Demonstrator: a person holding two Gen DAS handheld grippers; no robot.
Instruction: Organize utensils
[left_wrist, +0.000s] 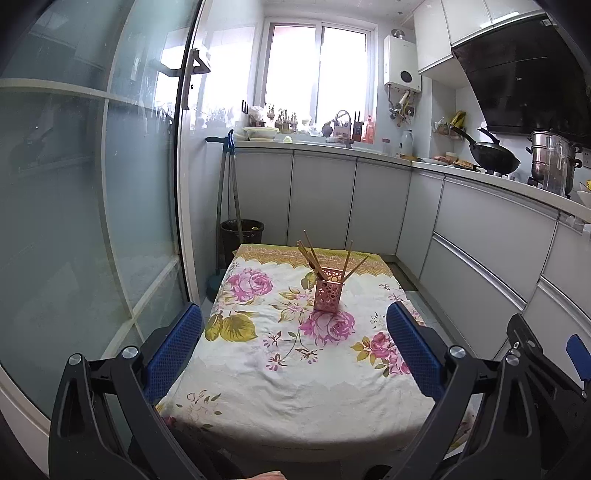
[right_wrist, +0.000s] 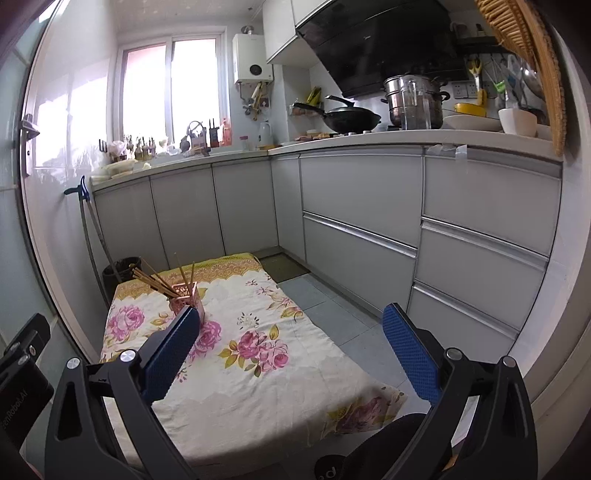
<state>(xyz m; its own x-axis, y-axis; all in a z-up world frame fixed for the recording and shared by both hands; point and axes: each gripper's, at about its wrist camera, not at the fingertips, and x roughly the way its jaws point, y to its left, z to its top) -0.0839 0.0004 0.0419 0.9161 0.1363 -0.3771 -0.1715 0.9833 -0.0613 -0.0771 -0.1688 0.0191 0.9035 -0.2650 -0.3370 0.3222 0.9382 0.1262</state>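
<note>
Left wrist view, left to right: glass door (left_wrist: 92, 184) fills the left half. Left gripper (left_wrist: 295, 345) low in frame, jaws spread wide, holding nothing. Between its pads, at centre, the table (left_wrist: 295, 387) under a floral cloth. Pink holder (left_wrist: 328, 291) stands upright toward the far end of the cloth, just above centre. Chopsticks (left_wrist: 314, 254) stand in it, most leaning left, two leaning right. No loose utensil visible on the cloth. Wok (left_wrist: 493, 155) and steamer pot (left_wrist: 552, 158) on the counter, upper right.

Right wrist view: holder (right_wrist: 184, 299) sits lower left, partly behind the left pad; chopsticks (right_wrist: 155, 280) fan to the left. Right gripper (right_wrist: 291, 345) also released and empty, hanging over the cloth's right edge and the floor.

Judgement: sorting looks finished or nearly so, both grippers drawn back near the table's near edge. Next move likely calls only for checking for strays; if tidying the fan, approach from above and pinch sticks lightly so the holder does not tip.
</note>
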